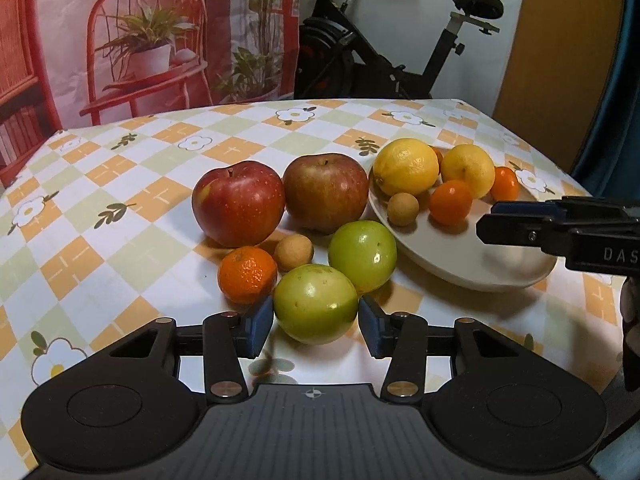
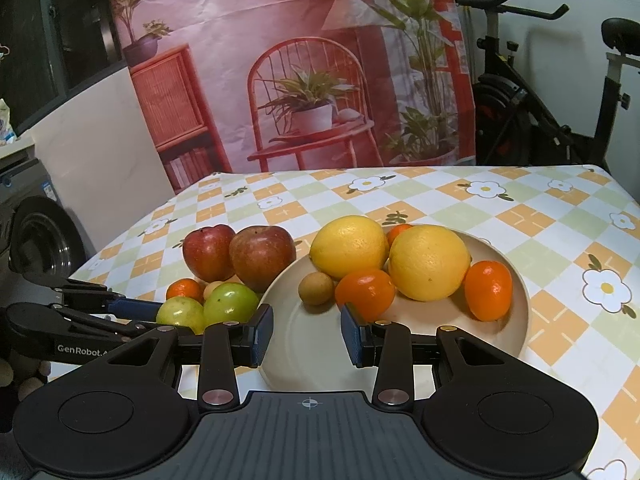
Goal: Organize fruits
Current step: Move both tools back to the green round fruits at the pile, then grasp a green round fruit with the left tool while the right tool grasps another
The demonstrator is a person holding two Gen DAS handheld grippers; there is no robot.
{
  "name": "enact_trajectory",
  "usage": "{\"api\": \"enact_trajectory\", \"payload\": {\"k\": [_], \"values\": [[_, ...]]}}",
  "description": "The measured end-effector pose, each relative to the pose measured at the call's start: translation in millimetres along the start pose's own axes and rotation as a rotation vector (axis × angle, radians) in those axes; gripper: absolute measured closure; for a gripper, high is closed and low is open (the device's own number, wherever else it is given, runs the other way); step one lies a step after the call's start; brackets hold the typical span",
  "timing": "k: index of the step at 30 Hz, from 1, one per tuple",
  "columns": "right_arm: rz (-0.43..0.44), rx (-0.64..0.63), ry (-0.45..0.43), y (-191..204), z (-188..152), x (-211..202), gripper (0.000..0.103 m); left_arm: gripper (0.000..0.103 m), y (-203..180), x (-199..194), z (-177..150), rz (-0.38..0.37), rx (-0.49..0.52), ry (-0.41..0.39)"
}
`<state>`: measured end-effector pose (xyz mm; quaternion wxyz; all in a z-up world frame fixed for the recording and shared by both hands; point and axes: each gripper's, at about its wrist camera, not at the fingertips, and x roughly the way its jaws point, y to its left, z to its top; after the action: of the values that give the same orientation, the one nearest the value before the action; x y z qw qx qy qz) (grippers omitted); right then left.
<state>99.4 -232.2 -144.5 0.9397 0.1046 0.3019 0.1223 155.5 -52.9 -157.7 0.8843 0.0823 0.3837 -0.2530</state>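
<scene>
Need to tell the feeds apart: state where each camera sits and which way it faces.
Left wrist: on the left claw, looking down across the table; its fingers flank the near green fruit; the right claw enters at right.
Right wrist: on the right claw, looking over the plate; its fingers stand apart, empty; the left claw shows at left.
Shared: apples, plate, both claws, exercise bike.

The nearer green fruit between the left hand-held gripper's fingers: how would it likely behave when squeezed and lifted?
The nearer green fruit looks round and glossy, so it may slip or roll. It seems firm, probably keeping shape. It touches the other green fruit, which might get nudged.
</scene>
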Motion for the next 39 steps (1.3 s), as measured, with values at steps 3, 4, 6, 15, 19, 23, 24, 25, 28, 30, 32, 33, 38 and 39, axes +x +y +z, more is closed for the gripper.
{"api": "enact_trajectory", "payload": {"k": [3, 4, 6, 15, 19, 23, 24, 25, 28, 30, 32, 33, 38, 39], "values": [[0.003, -0.001, 0.003, 0, 0, 1, 0.067, 0.054, 2, -5, -1, 0.004, -0.004, -0.009], [0.004, -0.003, 0.005, 1, 0, 1, 0.067, 0.054, 4, -8, -1, 0.009, -0.007, -0.014], [0.010, -0.008, 0.013, 4, 1, 4, 0.067, 0.054, 9, -14, -2, 0.023, -0.018, -0.024], [0.067, -0.176, 0.083, 42, 15, 39, 0.067, 0.054, 39, -39, -16, 0.088, -0.100, -0.046], [0.079, -0.252, 0.106, 61, 25, 55, 0.059, 0.054, 47, -45, -17, 0.093, -0.123, -0.063], [0.079, -0.329, 0.144, 76, 28, 70, 0.053, 0.054, 52, -48, -21, 0.097, -0.143, -0.077], [0.077, -0.355, 0.157, 79, 28, 73, 0.053, 0.054, 53, -48, -22, 0.097, -0.148, -0.079], [0.078, -0.376, 0.168, 81, 28, 76, 0.053, 0.054, 55, -49, -23, 0.098, -0.156, -0.077], [0.083, -0.422, 0.198, 86, 28, 83, 0.053, 0.054, 58, -51, -26, 0.100, -0.172, -0.080], [0.086, -0.457, 0.214, 90, 27, 88, 0.053, 0.054, 60, -52, -28, 0.102, -0.180, -0.080], [0.086, -0.482, 0.226, 93, 27, 92, 0.053, 0.054, 62, -52, -29, 0.104, -0.188, -0.081], [0.083, -0.495, 0.233, 94, 27, 94, 0.053, 0.054, 63, -53, -29, 0.105, -0.191, -0.082], [0.068, -0.551, 0.250, 99, 25, 101, 0.054, 0.054, 63, -51, -27, 0.105, -0.197, -0.083], [0.059, -0.578, 0.252, 101, 23, 101, 0.055, 0.054, 63, -51, -27, 0.105, -0.197, -0.083]]}}
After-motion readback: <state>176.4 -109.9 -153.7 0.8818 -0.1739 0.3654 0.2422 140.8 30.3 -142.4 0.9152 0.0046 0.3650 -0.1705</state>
